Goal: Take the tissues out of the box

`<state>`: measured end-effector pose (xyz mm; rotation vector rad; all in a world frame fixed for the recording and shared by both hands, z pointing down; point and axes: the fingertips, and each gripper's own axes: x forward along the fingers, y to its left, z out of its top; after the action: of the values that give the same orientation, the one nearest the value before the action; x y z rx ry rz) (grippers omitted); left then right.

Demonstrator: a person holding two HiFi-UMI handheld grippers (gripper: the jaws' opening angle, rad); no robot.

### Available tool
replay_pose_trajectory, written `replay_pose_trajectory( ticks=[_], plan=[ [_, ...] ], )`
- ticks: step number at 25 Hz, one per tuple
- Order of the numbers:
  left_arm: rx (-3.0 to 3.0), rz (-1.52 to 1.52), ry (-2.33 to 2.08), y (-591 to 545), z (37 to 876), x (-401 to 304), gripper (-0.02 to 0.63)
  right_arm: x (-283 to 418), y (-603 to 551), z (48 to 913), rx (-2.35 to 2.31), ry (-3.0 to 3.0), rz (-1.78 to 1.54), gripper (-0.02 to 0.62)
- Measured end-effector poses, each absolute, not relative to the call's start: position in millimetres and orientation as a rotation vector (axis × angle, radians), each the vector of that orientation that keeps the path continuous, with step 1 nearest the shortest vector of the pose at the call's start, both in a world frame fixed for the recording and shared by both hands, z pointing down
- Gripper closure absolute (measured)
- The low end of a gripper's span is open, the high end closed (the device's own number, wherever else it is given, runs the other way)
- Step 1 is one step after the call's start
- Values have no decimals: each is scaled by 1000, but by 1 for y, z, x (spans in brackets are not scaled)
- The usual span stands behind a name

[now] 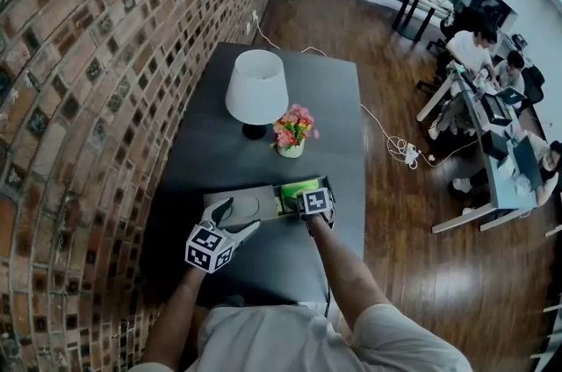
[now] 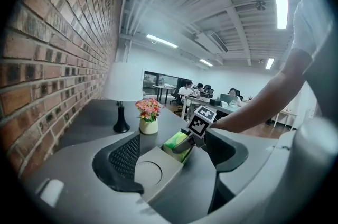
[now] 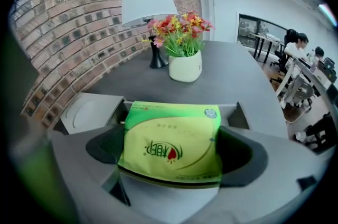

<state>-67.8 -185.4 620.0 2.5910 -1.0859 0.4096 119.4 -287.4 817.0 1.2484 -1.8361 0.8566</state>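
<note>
A green tissue pack [image 3: 171,141] lies in the open grey box [image 3: 235,114] near the front of the dark table. My right gripper [image 3: 171,154] straddles the pack, and both black pads touch its sides. In the head view the right gripper [image 1: 309,196] sits over the pack [image 1: 294,190]. The box's grey lid [image 1: 237,208], marked with a round recess, lies flat to the left of the pack. My left gripper [image 1: 235,218] is open, its jaws wide on either side of the lid's [image 2: 153,175] near end. From there the pack [image 2: 175,141] shows beyond the lid.
A white-shaded lamp [image 1: 256,89] and a small white pot of flowers [image 1: 291,133] stand behind the box. A brick wall [image 1: 97,98] runs along the table's left side. To the right, wood floor with a cable [image 1: 399,146] and people at desks [image 1: 492,98].
</note>
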Motion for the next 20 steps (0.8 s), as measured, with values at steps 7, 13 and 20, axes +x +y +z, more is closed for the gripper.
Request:
replay_pose_trajectory(
  ticks=[7, 13, 20],
  plan=[
    [2581, 416, -1081, -177, 626, -73, 222, 123, -281, 806, 1300, -1848, 863, 72],
    [2593, 387, -1086, -180, 620, -77, 222, 109, -289, 766, 1331, -2040, 776, 72],
    [2604, 293, -1138, -201, 591, -87, 224, 113, -287, 674, 1438, -2293, 627, 72]
  ],
)
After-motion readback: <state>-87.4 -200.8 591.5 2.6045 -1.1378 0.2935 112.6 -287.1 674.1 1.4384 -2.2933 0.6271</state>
